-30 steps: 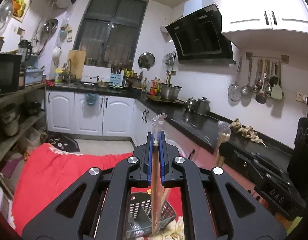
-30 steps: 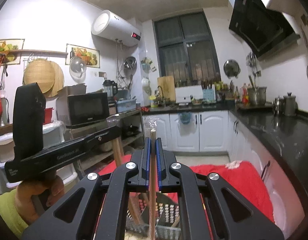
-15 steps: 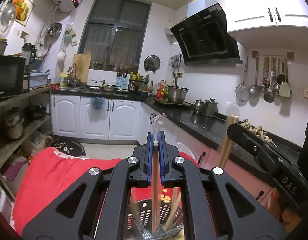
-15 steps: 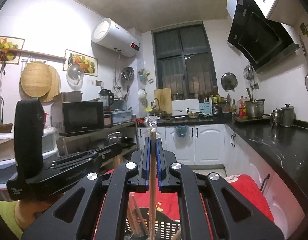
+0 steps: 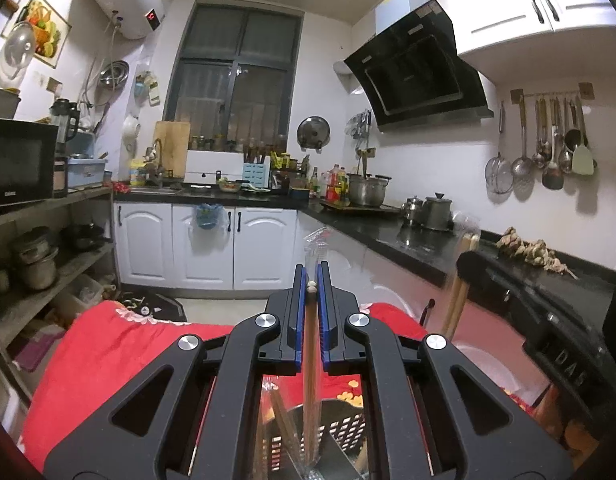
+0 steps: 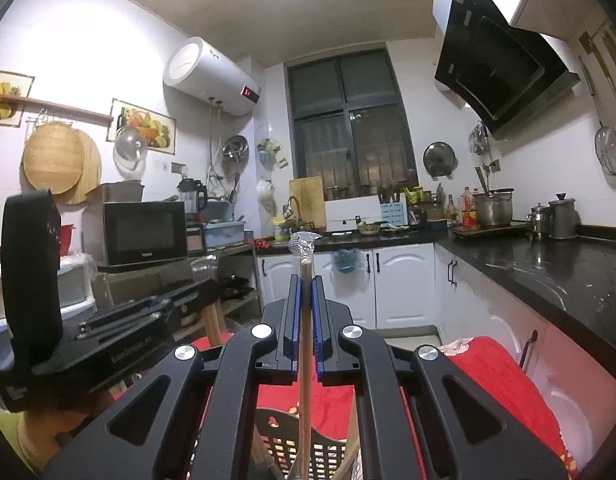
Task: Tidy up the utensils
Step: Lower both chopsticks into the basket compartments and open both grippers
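Observation:
My left gripper (image 5: 312, 276) is shut on a pair of wooden chopsticks (image 5: 310, 364) in a clear plastic sleeve, held upright over a black slotted utensil basket (image 5: 340, 428). My right gripper (image 6: 306, 284) is shut on a second sleeved pair of chopsticks (image 6: 305, 380), also upright above the basket (image 6: 291, 444). The right gripper with its chopsticks shows at the right of the left wrist view (image 5: 464, 272). The left gripper shows at the left of the right wrist view (image 6: 119, 344). More chopsticks (image 5: 281, 420) lean inside the basket.
The basket stands on a red flowered cloth (image 5: 107, 352). A black countertop (image 5: 428, 248) with pots runs along the right. White cabinets (image 5: 203, 240) stand ahead. Shelves with a microwave (image 6: 141, 232) are on the left. Ladles hang on the right wall (image 5: 548, 152).
Both grippers have tilted upward and risen with their chopsticks, so more wall and ceiling show and less of the basket. Both grips stay shut.

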Demonstrator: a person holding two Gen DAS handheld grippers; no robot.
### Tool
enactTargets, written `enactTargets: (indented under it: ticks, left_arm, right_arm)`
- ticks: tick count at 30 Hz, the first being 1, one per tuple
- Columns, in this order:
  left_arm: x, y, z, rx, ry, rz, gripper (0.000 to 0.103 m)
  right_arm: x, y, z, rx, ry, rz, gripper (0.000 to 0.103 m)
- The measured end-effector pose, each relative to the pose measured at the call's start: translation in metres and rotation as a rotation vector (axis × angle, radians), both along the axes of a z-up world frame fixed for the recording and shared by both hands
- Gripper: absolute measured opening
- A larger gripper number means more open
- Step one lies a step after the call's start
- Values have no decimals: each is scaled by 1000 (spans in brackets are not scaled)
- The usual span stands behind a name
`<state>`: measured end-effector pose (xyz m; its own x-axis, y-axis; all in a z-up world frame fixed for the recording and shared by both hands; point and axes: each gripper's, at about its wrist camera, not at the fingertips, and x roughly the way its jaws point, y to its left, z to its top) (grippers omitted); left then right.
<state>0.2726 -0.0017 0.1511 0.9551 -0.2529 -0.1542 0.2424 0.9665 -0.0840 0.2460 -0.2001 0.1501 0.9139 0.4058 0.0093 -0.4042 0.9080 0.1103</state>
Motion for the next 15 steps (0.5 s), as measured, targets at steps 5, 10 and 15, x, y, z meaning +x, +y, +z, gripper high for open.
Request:
enactTargets:
  ticks: [5, 10, 15]
  left_arm:
    - [6, -2, -14, 4, 10, -7, 3]
    - [10, -3, -26, 18, 25, -15, 3]
    - [13, -1, -40, 19, 53, -18, 3]
  right_arm:
    - [6, 0, -11, 4, 13, -11, 6]
    - [13, 2, -23, 15, 32, -22, 6]
    - [20, 6, -34, 14, 70, -19, 6]
